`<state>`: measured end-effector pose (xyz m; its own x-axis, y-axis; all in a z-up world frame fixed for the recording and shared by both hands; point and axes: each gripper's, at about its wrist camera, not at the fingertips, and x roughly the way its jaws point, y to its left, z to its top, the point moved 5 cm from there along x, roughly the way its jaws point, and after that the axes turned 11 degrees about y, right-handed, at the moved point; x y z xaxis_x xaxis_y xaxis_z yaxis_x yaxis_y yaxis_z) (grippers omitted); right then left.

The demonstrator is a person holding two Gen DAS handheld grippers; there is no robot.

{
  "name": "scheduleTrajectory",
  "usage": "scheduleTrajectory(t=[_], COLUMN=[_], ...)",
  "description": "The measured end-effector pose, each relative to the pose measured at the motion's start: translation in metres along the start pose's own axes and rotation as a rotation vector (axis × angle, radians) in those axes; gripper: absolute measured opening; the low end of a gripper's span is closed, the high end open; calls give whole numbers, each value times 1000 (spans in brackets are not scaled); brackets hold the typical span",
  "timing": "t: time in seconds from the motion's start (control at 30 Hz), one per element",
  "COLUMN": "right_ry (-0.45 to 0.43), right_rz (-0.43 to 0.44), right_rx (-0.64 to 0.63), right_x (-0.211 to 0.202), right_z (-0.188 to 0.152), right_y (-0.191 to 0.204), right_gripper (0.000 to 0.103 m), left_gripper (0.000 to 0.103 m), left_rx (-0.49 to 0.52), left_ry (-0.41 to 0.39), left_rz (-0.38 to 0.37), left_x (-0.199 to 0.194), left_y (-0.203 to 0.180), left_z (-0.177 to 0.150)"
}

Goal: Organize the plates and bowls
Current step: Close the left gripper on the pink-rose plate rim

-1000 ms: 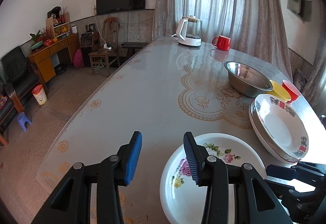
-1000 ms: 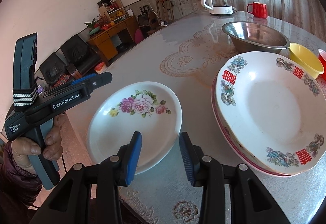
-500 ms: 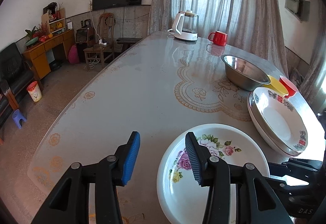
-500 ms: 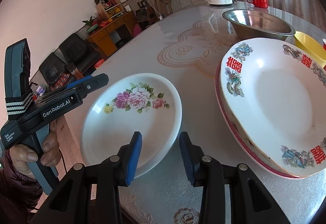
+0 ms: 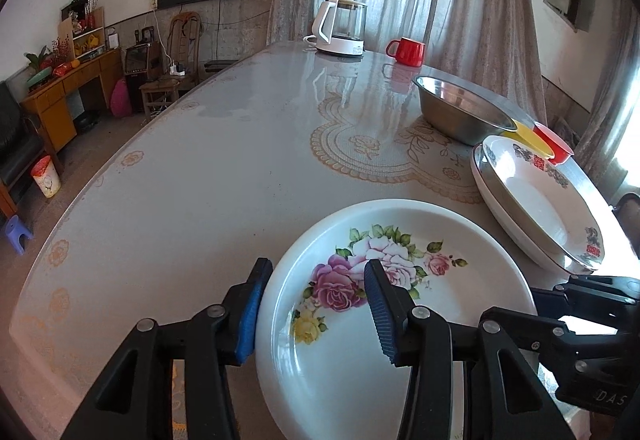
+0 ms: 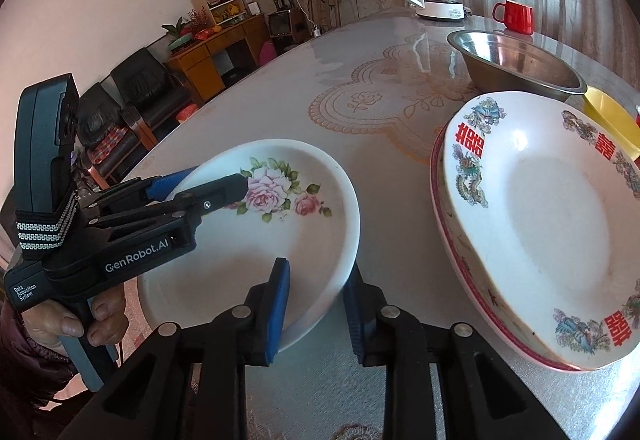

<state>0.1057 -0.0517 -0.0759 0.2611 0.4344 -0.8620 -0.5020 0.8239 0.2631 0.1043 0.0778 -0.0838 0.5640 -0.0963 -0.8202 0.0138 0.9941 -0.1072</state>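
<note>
Left wrist view: the white round ceramic plate w/ pink-rose print point(image 5: 440, 304) sits on the glossy grey table point(image 5: 200, 180), right in front of the left gripper point(image 5: 316, 314). Its near-left rim runs btwn the jaws: left blue pad just outside the rim, right pad over the plate's inside. Jaws moderately wide, no squeeze visible. The stack of white plates w/ red characters point(image 5: 532, 208) lies to the right, just beside the rose plate.

Right wrist view: the right gripper point(image 6: 314, 306) straddles the opposite, near-right rim, one pad over the inside and the other outside and partly hidden behind the edge. Jaws have just been closing, gap narrow, rim btwn them; can't tell if the pads press yet. The left gripper point(image 6: 208, 182) brackets the far-left rim, one finger above, one below.

Judgement: plate is round, so no axis matters. Both grippers sit at opposite rims; the right one is nearer the stack.
</note>
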Motion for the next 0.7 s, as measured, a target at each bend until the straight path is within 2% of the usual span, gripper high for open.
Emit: scheduleTrajectory(t=[0.13,0.27,0.33,0.5,0.7], right_ry=[-7,-15,-17,-19,-23], right_rz=[-2,-18,-10,28,25], right_rx=[0,-6,-2,16,4], right_x=[0,2,2,2,3], right_z=[1,2,3,4,3], right_y=[-1,1,-1,-6,-5], right_gripper=[24,24,23,24,24], left_gripper=[45,44,40,38,38], left_rx=[-8,-28,-17,-1,-56], left_ry=[-24,-27,-28,-26,-32], left_rz=[-6,-53,-63,-117,-179], left_x=[-1,-4,-6,-12,-23], left_y=[2,8,12,15,24], left_z=[-3,-6,-8,-16,-29])
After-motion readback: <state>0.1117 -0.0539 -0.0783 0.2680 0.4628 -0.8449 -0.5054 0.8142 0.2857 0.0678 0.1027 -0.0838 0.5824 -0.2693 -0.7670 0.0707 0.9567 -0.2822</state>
